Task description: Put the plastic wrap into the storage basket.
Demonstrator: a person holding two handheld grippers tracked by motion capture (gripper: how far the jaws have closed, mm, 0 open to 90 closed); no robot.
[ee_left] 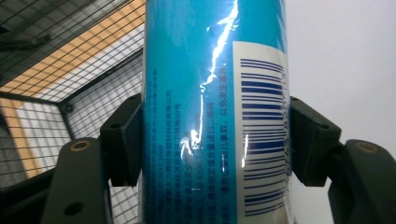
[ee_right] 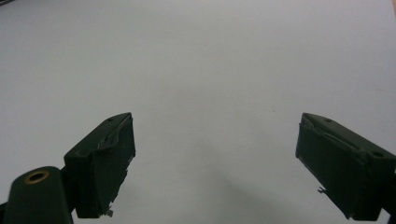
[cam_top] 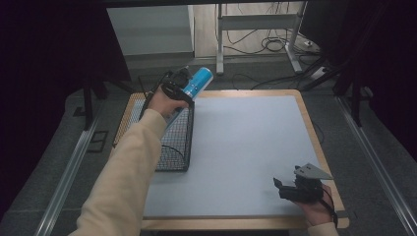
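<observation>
Above grey mat (cam_top: 246, 147), left fingers (cam_top: 184, 81) clamp blue can (cam_top: 197, 82), tilted up-right; right fingers (cam_top: 281, 186) spread.

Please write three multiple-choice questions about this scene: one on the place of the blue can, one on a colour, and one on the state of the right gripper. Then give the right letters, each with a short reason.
1. Where is the blue can?
A. lying on the grey mat
B. held by the left gripper above the wire basket
C. on the floor

2. What colour is the sleeve of the left arm?
A. red
B. black
C. pale cream

3. How do the jaws of the right gripper stand?
A. open with nothing between them
B. shut on the can
C. shut on a cloth

Answers:
1 B, both pads press on the can's sides, with the basket mesh behind.
2 C, the high view shows a light cream sleeve.
3 A, bare grey mat shows between the jaws.
</observation>
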